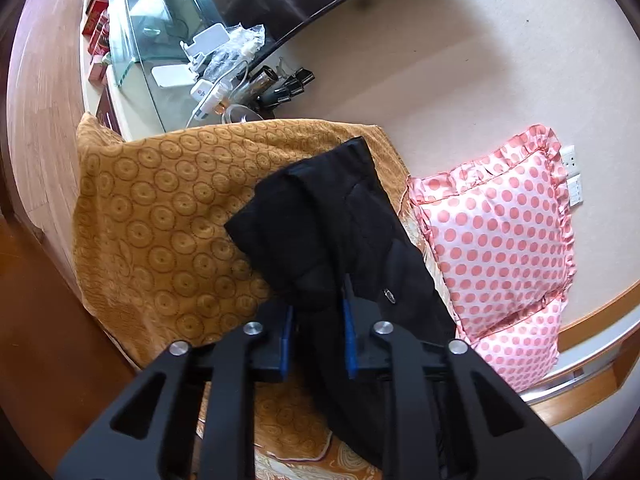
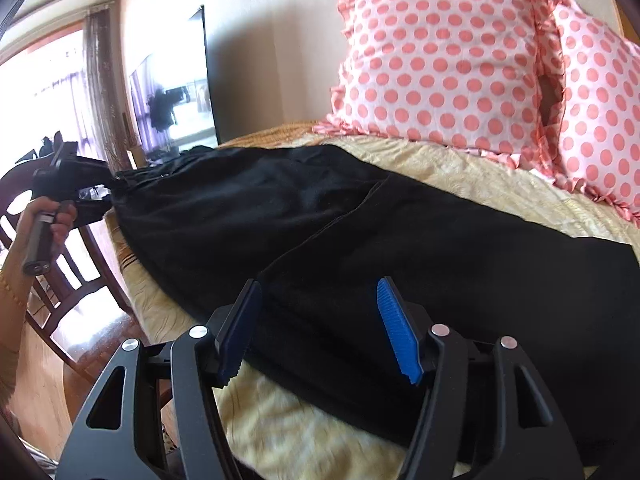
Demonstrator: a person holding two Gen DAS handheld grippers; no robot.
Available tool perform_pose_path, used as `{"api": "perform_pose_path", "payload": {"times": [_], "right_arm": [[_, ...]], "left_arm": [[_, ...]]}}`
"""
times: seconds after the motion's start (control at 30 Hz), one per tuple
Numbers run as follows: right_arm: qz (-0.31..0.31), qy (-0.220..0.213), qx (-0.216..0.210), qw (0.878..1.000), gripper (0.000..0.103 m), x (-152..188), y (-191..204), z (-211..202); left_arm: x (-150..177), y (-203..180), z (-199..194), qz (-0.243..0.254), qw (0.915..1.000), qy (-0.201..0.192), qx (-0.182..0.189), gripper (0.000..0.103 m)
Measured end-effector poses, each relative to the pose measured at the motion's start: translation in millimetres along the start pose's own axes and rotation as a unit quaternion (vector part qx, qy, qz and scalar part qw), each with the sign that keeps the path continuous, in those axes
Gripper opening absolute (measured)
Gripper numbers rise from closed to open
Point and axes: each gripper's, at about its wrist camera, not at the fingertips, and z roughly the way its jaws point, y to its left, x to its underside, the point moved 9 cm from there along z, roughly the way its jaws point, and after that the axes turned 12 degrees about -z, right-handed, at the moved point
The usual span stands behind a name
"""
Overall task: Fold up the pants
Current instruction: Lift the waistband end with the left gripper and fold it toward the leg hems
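Spread lengthwise along the bed [image 2: 460, 184], near its front edge: black pants [image 2: 360, 240], soft, limp, mid-weight by the look, likely to sag and drape wherever unsupported. One end already bunched and hanging past the bed's left edge, the other end flat toward the right edge, just short of two dotted pillows [image 2: 440, 52] at the back.

Best taken at hems or waistband, through both layers, with a deep bite; cloth probably not slippery, yet a single layer could peel away and spoil the fold.

Left tongs [image 1: 318, 312] narrow, clamped on a thick wad of the pants at the left end, held up off the cover.

Right tongs [image 2: 320, 320] wide apart, blue pads [image 2: 396, 332] astride the near edge of the pants, nothing pinched.
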Motion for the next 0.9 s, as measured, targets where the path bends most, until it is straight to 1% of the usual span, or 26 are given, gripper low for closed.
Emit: {"api": "perform_pose_path", "payload": {"times": [0.1,0.2,0.23,0.3,0.33,0.4,0.5,0.57,0.6,0.7,0.77,0.8,0.83,0.9], "right_arm": [[0.015,-0.022,0.008,1.000,0.062,4,-10,-17],[0.030,-0.038,0.011,0.999,0.062,8,-20,-32],[0.035,-0.043,0.013,0.998,0.062,10,-24,-37],[0.043,-0.053,0.017,0.998,0.062,15,-31,-49],[0.045,-0.056,0.020,0.997,0.062,17,-33,-54],[0.055,-0.066,0.029,0.996,0.062,21,-41,-66],[0.078,-0.081,0.036,0.993,0.063,28,-53,-82],[0.100,-0.090,0.045,0.990,0.063,36,-67,-96],[0.107,-0.093,0.049,0.989,0.063,39,-72,-102],[0.133,-0.100,0.077,0.983,0.063,53,-95,-122],[0.147,-0.099,0.087,0.980,0.063,65,-106,-134],[0.158,-0.100,0.093,0.978,0.063,71,-113,-140],[0.166,-0.100,0.098,0.976,0.063,76,-118,-144],[0.180,-0.098,0.109,0.973,0.063,88,-129,-152]], "left_arm": [[2,-7,-3,0.024,0.9995,-0.016,-0.013,0.010],[7,-30,-12,0.081,0.9955,-0.043,-0.024,0.008],[13,-47,-17,0.108,0.9926,-0.052,-0.020,0.008],[23,-72,-23,0.143,0.9882,-0.056,-0.008,0.008],[33,-91,-26,0.168,0.9843,-0.055,0.001,0.008],[51,-122,-27,0.203,0.9779,-0.048,0.017,0.008],[86,-172,-22,0.250,0.9669,-0.025,0.044,0.008],[112,-206,-15,0.279,0.9581,-0.007,0.062,0.008],[129,-226,-11,0.298,0.9520,0.005,0.072,0.008],[168,-266,-1,0.331,0.9382,0.031,0.096,0.008],[205,-294,6,0.356,0.9250,0.058,0.120,0.008],[230,-307,10,0.371,0.9159,0.075,0.133,0.008],[250,-317,13,0.384,0.9079,0.088,0.144,0.008],[285,-328,20,0.399,0.8955,0.113,0.161,0.008]]}}
